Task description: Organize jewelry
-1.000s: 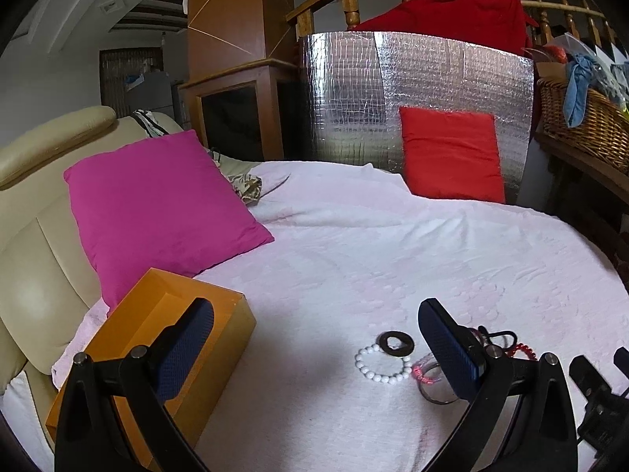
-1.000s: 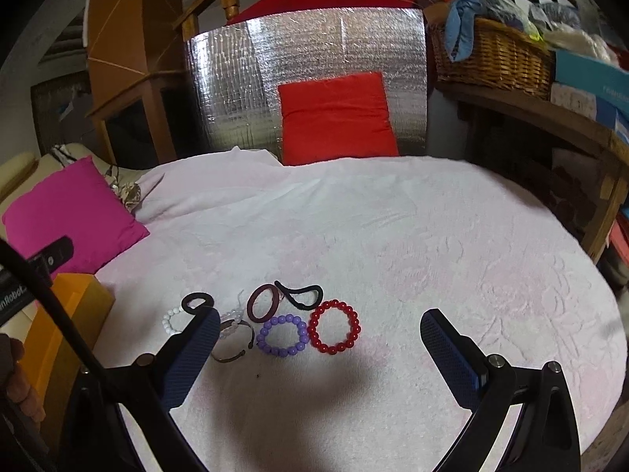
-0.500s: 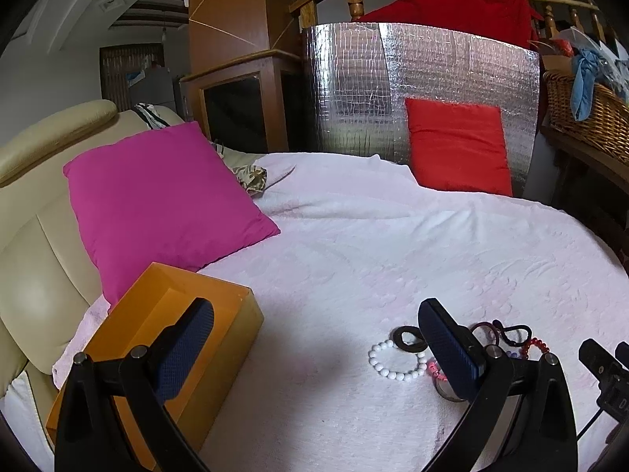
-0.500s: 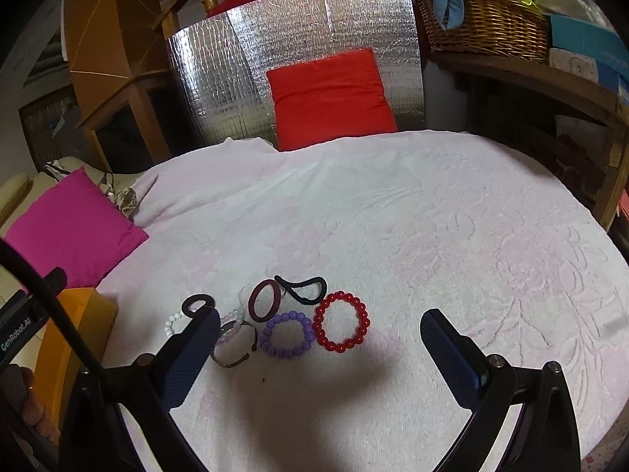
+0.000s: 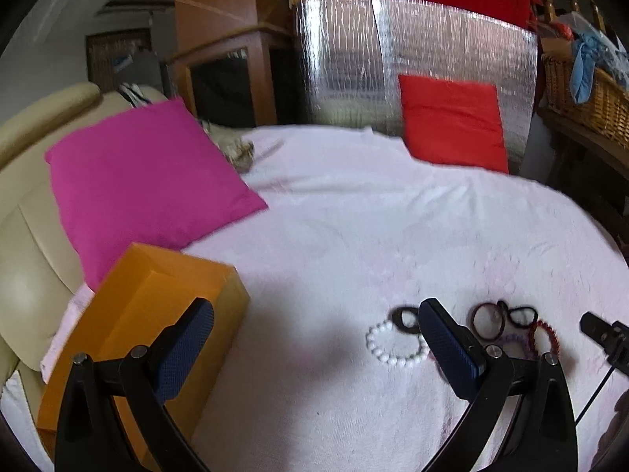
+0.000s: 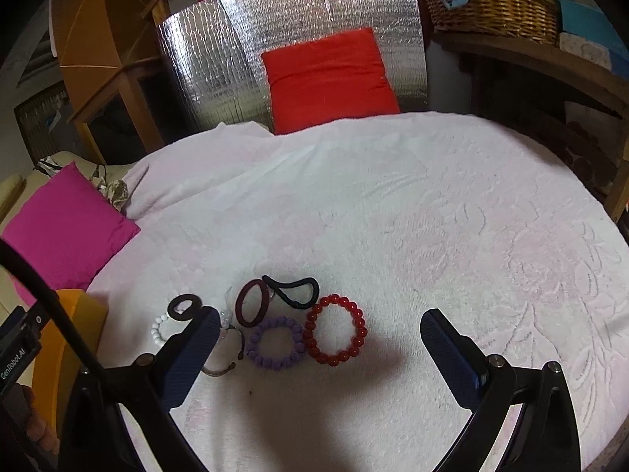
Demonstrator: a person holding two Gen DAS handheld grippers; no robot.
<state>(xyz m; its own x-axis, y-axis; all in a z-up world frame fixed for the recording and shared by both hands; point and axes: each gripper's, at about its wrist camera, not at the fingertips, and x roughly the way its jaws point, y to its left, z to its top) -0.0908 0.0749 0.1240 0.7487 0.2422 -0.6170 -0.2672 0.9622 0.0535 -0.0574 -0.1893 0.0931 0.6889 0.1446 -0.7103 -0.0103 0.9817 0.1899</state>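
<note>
both grippers dropped closer over the last second | left gripper [image 5: 314, 338] and right gripper [image 6: 320, 348] wide open, nothing held | bracelets [image 6: 336, 330] on the blanket [image 6: 432, 216] beside orange box [image 5: 157, 295] — pickup looks next

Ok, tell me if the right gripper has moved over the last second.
Yes. The right gripper has dipped toward the bracelets: the red cushion now sits higher in its view, and the red bead bracelet lies closer between its open fingers.
</note>
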